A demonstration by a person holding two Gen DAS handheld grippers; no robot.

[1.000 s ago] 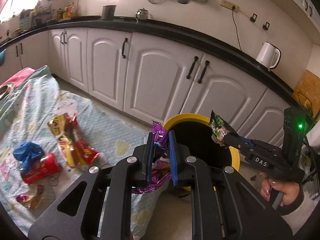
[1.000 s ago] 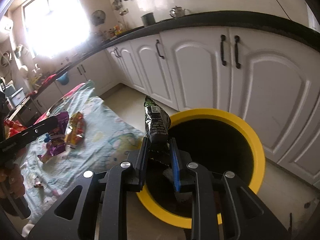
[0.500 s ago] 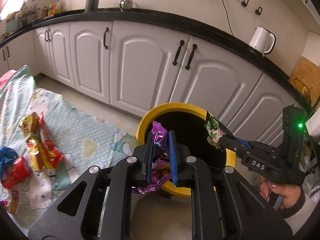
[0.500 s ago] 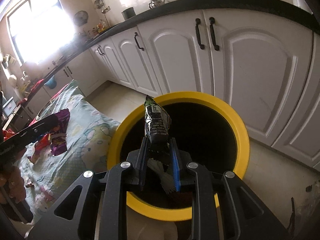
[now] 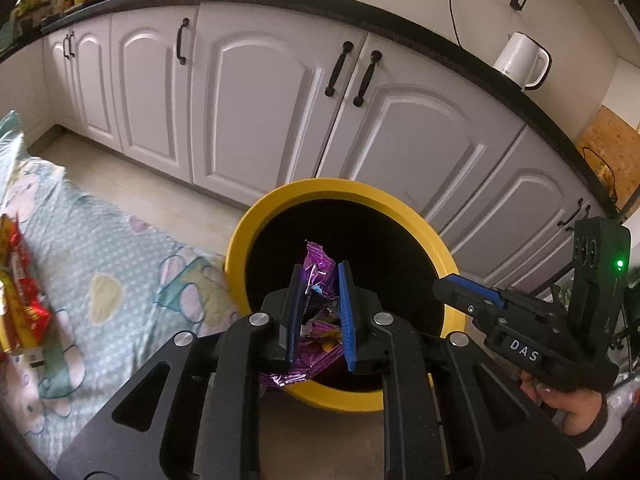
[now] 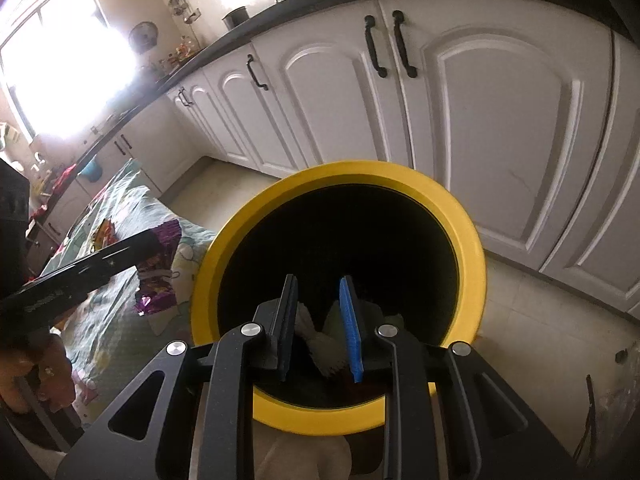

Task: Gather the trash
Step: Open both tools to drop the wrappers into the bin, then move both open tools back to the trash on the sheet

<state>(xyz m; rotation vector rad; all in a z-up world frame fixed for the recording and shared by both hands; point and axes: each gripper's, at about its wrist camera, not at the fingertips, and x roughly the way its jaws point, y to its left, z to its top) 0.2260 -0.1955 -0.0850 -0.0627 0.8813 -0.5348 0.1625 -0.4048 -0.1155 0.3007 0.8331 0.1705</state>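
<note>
A yellow-rimmed black trash bin stands on the floor before white cabinets; it also shows in the right wrist view. My left gripper is over the bin's near rim with a crumpled purple foil wrapper between its fingers, which stand slightly apart. My right gripper is open and empty over the bin mouth; it also shows in the left wrist view. White and dark trash lies inside the bin. The purple wrapper shows in the right wrist view.
A bed with a pale patterned sheet lies left of the bin, with red and yellow snack wrappers on it. White cabinets run behind. A white kettle stands on the black counter.
My right gripper has opened and the dark green wrapper is gone from it. Both grippers have moved closer over the bin. The left fingers have parted a little around the purple wrapper.
</note>
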